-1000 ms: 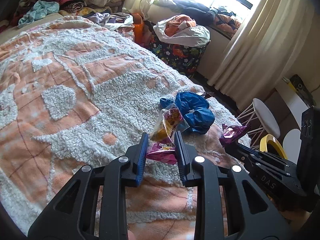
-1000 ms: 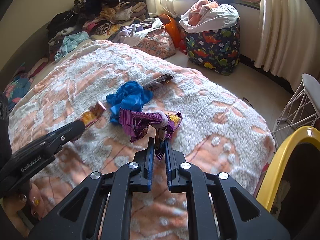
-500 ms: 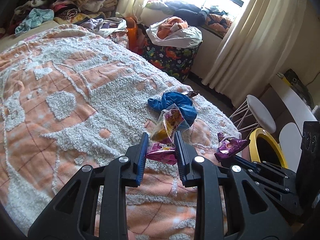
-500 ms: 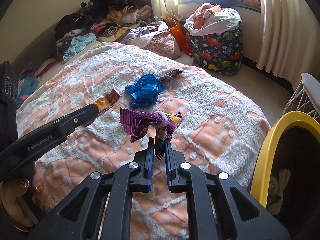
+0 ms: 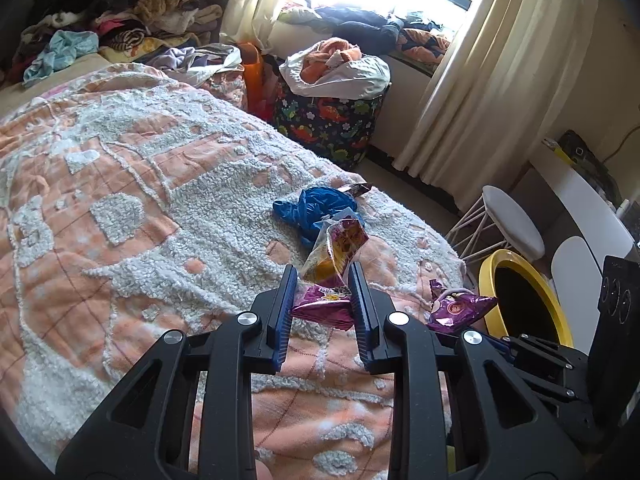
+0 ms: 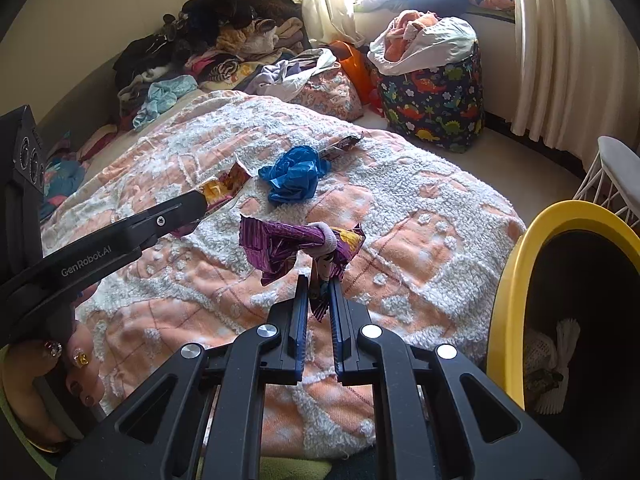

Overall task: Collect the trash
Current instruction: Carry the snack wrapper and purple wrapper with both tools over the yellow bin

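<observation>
The right gripper, clamped on a purple wrapper, is nearer the yellow-rimmed bin to its right; the left gripper, farther from it, pinches snack wrappers over the bed

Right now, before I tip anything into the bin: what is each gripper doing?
Left gripper: shut on snack wrappers.
Right gripper: shut on a purple wrapper.

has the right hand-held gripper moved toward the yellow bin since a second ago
Yes. In the right wrist view the yellow bin fills more of the right edge, so the right hand-held gripper, shut on the purple wrapper, has neared it.
</observation>
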Tool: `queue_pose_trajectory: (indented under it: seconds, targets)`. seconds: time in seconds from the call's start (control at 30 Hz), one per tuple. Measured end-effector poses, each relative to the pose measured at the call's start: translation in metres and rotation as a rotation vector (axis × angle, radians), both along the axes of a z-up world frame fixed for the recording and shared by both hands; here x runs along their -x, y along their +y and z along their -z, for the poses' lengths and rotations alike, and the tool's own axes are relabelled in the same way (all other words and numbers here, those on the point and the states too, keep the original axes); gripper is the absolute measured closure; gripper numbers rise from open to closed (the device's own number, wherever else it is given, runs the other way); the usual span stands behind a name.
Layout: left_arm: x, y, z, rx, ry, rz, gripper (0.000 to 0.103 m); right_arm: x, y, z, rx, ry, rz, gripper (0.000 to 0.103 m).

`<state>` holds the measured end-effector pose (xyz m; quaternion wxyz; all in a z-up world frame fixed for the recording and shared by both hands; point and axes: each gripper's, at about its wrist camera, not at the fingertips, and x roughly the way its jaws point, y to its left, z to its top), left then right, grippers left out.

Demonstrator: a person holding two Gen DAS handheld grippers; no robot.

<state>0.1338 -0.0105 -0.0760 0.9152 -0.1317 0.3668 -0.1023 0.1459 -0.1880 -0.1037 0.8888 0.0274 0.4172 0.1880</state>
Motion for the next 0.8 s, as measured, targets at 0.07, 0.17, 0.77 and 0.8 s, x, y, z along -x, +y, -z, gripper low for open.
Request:
queue_pose_trajectory:
  seconds: [0.07, 0.17, 0.77, 0.8]
  targets:
    - [0.001, -0.003, -0.002, -0.002, -0.003, 0.005, 0.083, 0.002, -0.002, -0.001, -0.005, -0.001, 0.003, 0.093]
    - [0.002, -0.007, -0.005, -0.005, -0.009, 0.014, 0.083, 0.004, -0.007, -0.003, -0.015, -0.004, 0.011, 0.093]
    - [0.012, -0.040, -0.019, -0.037, -0.039, 0.079, 0.083, 0.020, -0.044, -0.019, -0.055, -0.045, 0.059, 0.093]
    - [0.012, -0.042, -0.019, -0.039, -0.041, 0.083, 0.083, 0.021, -0.046, -0.019, -0.057, -0.047, 0.063, 0.093]
